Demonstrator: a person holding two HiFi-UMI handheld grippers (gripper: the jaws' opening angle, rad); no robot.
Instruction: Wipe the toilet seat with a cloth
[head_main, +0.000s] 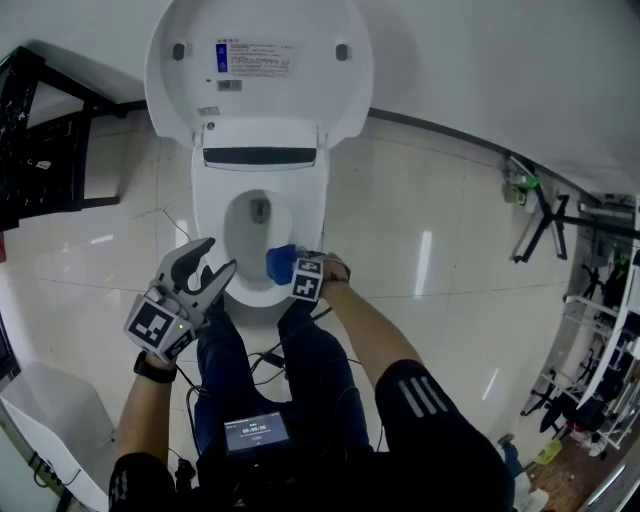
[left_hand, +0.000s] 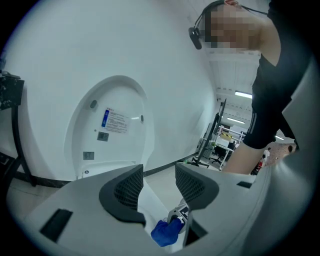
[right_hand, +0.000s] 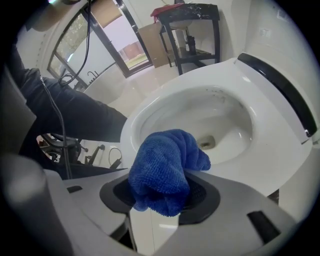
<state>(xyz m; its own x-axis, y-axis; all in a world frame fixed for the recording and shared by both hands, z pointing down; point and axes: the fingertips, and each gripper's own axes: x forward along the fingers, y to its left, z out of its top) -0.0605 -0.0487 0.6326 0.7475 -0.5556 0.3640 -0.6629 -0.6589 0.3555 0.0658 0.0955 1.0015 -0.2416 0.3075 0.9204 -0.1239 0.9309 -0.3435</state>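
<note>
While the right claw (head_main: 288, 268) grips the blue cloth (head_main: 279, 261) bunched between its jaws at the toilet seat (head_main: 212, 225) mid-frame, the left claw (head_main: 213, 262) gapes empty, lower left.

Place: a toilet corner set up inside a larger lab or workshop hall.
Bathroom signs: a white toilet (head_main: 208, 228) with its lid (head_main: 258, 105) raised, glossy pale floor tiles (head_main: 420, 200), a plain white wall (head_main: 480, 60).
Workshop signs: a black metal rack (head_main: 35, 150) beside the toilet, a tripod stand (head_main: 540, 225), open shelving (head_main: 605, 320) at the floor's edge, strip ceiling lights (left_hand: 243, 94) beyond.
</note>
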